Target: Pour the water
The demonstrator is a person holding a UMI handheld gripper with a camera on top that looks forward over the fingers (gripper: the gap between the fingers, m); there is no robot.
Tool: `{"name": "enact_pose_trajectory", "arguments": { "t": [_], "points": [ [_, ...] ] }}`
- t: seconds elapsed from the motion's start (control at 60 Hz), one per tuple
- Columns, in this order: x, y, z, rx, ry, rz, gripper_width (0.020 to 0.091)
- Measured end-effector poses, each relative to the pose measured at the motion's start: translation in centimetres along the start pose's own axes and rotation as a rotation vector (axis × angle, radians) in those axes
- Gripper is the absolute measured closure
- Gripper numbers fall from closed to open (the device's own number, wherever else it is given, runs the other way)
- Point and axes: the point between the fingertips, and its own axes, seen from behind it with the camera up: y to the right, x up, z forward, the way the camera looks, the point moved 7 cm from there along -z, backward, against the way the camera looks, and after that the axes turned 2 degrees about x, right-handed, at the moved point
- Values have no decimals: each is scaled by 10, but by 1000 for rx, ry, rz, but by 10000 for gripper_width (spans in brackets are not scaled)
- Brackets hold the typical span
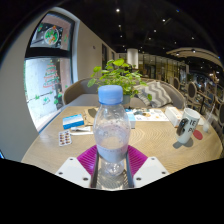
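The water bottle [111, 135] stands upright between the two fingers of the hand-held gripper [111, 165], its blue cap on and water filling it to about the shoulder. The magenta pads [88, 156] sit close against its lower body on both sides, so the fingers look closed on it; I cannot tell whether its base rests on the surface [45, 150] or is lifted just clear. Gripping low and keeping the bottle vertical seems sensible for carrying it steadily before any tilt.

Beyond the bottle, a white cup [189, 123] with dark markings stands well apart toward the right, the likely place to pour, though the cap would have to come off first. A leafy green plant [121, 74] rises behind the bottle at the far side of the surface. To the left lie a small blue-and-white box [73, 122] and a blister pack [65, 139], clear of the path toward the cup.
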Motion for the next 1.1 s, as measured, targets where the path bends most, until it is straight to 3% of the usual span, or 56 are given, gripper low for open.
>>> {"name": "enact_pose_trajectory", "arguments": {
  "t": [0.117,0.35,0.533,0.767,0.9,1.1],
  "points": [
    [0,0,1,26,-9,7,761],
    [19,7,-8,62,-10,45,761],
    [96,20,-36,197,74,295,763],
    [188,81,-54,479,148,898,764],
    [202,128,-43,593,155,1227,766],
    [184,179,-8,678,114,1597,765]
  ]
}}
